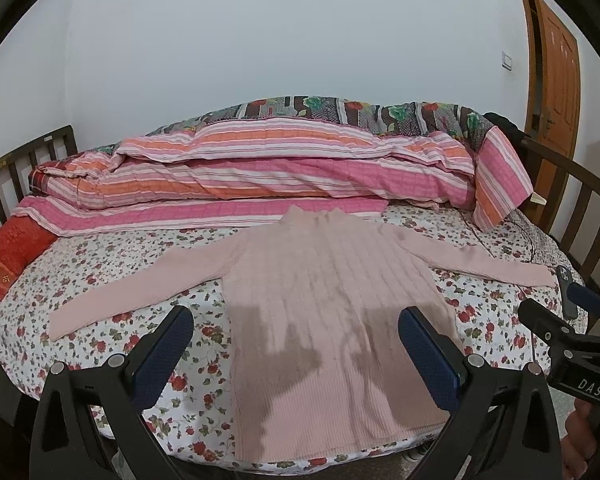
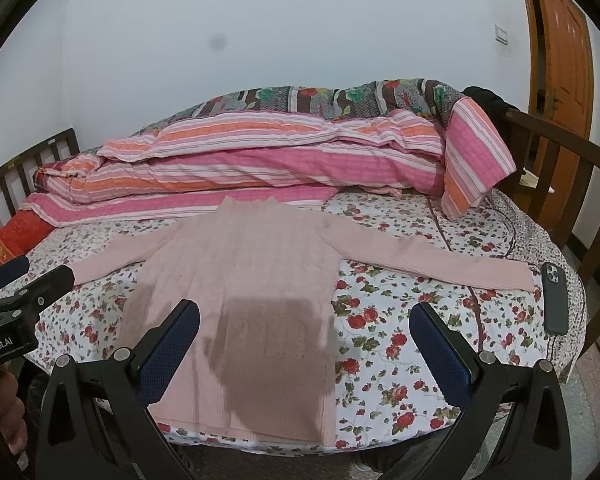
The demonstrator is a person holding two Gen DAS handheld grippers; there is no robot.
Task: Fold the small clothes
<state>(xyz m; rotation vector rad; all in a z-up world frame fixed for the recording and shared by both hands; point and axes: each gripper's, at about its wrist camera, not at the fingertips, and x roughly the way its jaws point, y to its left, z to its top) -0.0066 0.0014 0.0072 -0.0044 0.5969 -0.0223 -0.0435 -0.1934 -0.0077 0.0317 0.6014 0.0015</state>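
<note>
Through my left wrist camera, my left gripper (image 1: 296, 354) has its two blue-padded fingers (image 1: 162, 356) spread wide, holding nothing, above the near edge of the bed. Between them lies the pale pink ribbed knit sweater (image 1: 332, 300), flat on the white bedsheet printed with red flowers (image 1: 112, 280). Its hem is nearest me, its collar points toward the pink and orange striped quilt (image 1: 280, 168) heaped along the wall, and both sleeves are stretched out to the sides. A red embroidered pillow (image 1: 10, 256) sits at the left end of the bed by the dark wooden rail (image 1: 20, 160). At the right edge I see part of my right gripper (image 1: 572, 332), seen from the side; this view does not show how its fingers stand.

Through my right wrist camera, my right gripper (image 2: 304, 354) is also wide apart and empty. Its left pad (image 2: 168, 352) hangs over the sweater's (image 2: 244, 280) lower body; the right pad is over bare flowered sheet (image 2: 400, 308). A dark smartphone (image 2: 555, 298) lies on the sheet just beside the cuff of the right sleeve. An orange-brown wooden door (image 2: 564, 40) stands at the far right. My left gripper (image 2: 20, 292) pokes in at the left edge.
</note>
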